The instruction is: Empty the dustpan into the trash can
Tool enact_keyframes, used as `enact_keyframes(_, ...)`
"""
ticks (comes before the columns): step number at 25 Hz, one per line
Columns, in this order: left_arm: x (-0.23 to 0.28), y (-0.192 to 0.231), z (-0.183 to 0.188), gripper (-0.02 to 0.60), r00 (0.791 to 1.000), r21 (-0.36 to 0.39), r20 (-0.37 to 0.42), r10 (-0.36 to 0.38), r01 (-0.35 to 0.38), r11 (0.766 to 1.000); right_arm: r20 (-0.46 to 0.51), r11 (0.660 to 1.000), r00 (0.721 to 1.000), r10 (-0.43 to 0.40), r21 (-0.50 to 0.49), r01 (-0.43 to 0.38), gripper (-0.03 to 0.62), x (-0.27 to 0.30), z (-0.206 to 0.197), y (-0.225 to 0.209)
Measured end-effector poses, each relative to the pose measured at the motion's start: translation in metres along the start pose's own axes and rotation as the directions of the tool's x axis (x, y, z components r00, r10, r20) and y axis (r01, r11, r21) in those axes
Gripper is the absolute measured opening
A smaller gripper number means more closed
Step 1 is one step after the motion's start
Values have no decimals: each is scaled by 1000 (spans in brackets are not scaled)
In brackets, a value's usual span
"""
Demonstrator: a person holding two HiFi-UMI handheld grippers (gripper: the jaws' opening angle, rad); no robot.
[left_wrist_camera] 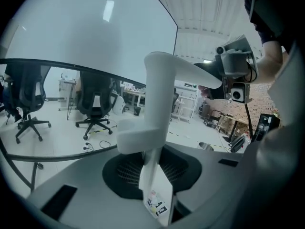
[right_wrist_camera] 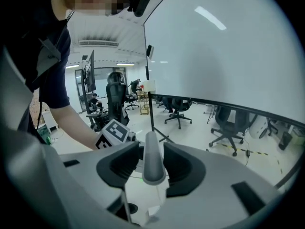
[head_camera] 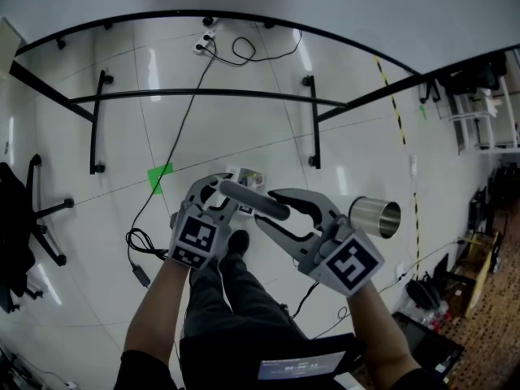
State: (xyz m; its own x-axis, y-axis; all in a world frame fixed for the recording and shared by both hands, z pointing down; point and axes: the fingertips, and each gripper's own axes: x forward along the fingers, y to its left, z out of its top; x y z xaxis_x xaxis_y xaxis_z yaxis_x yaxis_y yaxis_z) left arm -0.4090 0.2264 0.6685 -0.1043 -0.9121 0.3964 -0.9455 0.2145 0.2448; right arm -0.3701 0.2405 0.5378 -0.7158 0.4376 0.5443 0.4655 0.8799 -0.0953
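In the head view, the dustpan (head_camera: pixel 246 177) is seen above the floor (head_camera: pixel 244 104), with the steel trash can (head_camera: pixel 375 217) near the right gripper (head_camera: pixel 272 210). In the left gripper view, the left gripper (left_wrist_camera: pixel 153 173) is shown clenched on the dustpan's thin white plate. In the right gripper view, that gripper is shown released. The grey handle (right_wrist_camera: pixel 153 161) is seen between its jaws, with gaps on both sides.

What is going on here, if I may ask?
A person holds a gripper in each hand. The left tongs are clamped on the white dustpan; the right tongs stand open around its handle, not gripping. The metal trash can sits on the floor to the right; the dustpan is not over it.
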Motion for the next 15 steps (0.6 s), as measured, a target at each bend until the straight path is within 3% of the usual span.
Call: enact_keyframes(15, 8, 2, 8, 81, 999, -22, 44, -9, 10, 1000, 81, 999, 996, 29, 23, -31, 146, 14, -6, -13)
